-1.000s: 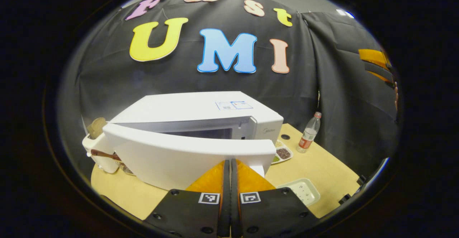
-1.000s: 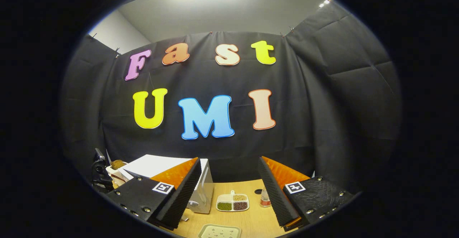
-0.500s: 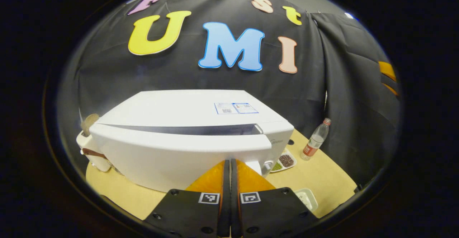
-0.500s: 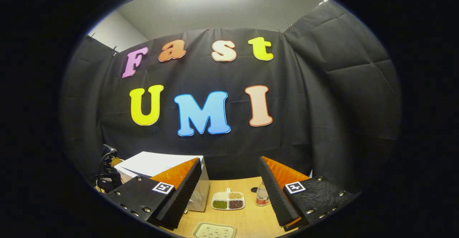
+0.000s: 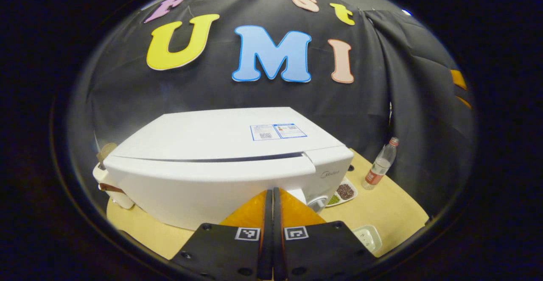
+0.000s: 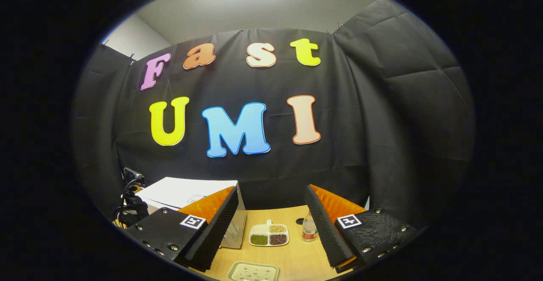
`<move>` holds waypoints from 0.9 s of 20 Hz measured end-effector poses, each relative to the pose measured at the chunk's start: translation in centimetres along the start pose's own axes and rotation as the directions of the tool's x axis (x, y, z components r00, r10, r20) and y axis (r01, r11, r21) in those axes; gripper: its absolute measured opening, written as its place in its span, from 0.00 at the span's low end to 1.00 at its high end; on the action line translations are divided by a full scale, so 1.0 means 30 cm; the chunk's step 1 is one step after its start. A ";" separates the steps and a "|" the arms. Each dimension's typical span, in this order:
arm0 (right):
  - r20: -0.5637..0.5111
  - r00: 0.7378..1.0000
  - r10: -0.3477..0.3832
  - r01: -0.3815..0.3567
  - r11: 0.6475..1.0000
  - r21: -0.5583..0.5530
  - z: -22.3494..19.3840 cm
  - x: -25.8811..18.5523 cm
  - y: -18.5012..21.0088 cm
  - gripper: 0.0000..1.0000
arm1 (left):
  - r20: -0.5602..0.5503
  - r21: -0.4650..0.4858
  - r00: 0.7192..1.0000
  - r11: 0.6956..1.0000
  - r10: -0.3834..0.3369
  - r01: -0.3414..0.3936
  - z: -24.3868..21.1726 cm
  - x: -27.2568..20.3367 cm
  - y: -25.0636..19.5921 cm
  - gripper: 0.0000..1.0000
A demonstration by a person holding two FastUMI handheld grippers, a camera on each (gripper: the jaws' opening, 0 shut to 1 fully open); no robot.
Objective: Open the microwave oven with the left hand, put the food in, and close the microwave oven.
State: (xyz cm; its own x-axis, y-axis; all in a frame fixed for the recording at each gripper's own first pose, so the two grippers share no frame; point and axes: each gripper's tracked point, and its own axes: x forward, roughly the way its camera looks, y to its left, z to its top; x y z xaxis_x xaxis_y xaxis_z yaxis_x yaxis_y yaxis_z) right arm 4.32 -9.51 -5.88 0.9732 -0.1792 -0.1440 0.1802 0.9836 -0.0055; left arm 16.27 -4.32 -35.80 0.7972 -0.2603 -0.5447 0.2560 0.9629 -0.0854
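Left claw (image 5: 272,196), fingers pressed together, touches the microwave oven (image 5: 220,162) door front.

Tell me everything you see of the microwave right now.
The microwave is a white, glossy box standing on the tan table, a sticker on its top. Its door is nearly shut, with a thin dark gap along its top edge. The left claw, fingers together, meets the door's front near its right end. A knob shows low on the right panel.
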 end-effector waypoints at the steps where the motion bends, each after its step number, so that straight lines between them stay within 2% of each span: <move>1: -0.002 1.000 -0.001 0.001 1.000 -0.005 -0.003 0.004 -0.003 0.96 | 0.000 -0.006 1.000 1.000 0.002 -0.002 0.002 0.005 0.001 0.07; 5: -0.015 1.000 0.005 -0.005 1.000 -0.005 -0.010 0.011 0.011 0.96 | 0.010 -0.001 1.000 1.000 0.006 -0.006 -0.002 0.013 0.000 0.07; 8: -0.017 1.000 0.009 -0.009 1.000 0.006 -0.007 -0.001 0.031 0.97 | 0.033 -0.036 0.999 0.999 -0.008 0.009 -0.002 0.016 0.001 0.07; 12: -0.023 1.000 0.009 -0.009 1.000 0.010 -0.019 -0.035 0.042 0.96 | 0.041 -0.002 0.999 1.000 0.010 -0.010 0.002 0.026 0.005 0.07; 15: -0.036 0.999 0.004 -0.004 1.000 0.014 -0.031 -0.058 0.040 0.96 | 0.030 -0.046 0.999 0.999 0.019 -0.017 0.000 0.043 0.004 0.07; 18: -0.032 0.999 -0.007 0.008 1.000 0.014 -0.021 -0.082 0.033 0.96 | 0.057 0.001 0.998 0.999 0.036 -0.036 0.041 0.026 0.018 0.07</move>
State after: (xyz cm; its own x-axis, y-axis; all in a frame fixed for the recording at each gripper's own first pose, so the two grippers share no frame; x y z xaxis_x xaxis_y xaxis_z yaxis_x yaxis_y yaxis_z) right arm 2.01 -8.07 -6.16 0.9669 -0.1857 -0.1751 0.1898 0.9818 0.0070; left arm 17.70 -4.10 -35.26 0.8358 -0.2290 -0.4990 0.2277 0.9716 -0.0645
